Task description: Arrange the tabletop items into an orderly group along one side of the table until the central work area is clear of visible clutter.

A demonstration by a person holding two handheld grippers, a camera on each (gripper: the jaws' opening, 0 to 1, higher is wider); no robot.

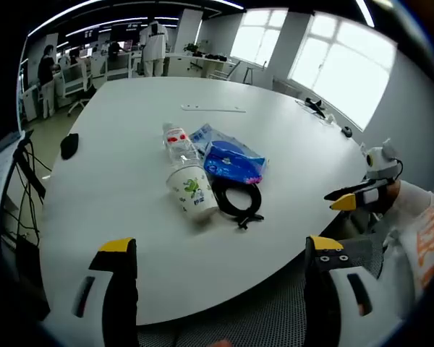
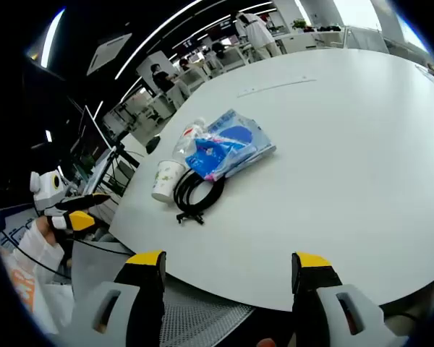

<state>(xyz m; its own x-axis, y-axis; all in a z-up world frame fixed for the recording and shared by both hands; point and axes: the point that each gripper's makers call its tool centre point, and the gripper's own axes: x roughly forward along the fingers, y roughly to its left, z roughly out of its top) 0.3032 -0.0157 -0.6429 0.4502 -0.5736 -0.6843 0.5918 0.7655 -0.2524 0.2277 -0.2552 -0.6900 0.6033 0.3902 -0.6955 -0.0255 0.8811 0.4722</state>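
Note:
A cluster of items lies on the white round table. A clear plastic bottle with a red label rests on its side, and a white paper cup lies by it. To their right sits a blue plastic bag, with a coiled black cable in front of it. My left gripper hangs open over the near table edge, holding nothing. My right gripper is open too, short of the table edge. The right gripper also appears off the table's right side, and the left gripper shows at the far left.
A black mouse-like object lies near the table's left edge. A thin strip lies at the far side, and small dark items sit near the windows. People and desks stand in the background. Cables hang at left.

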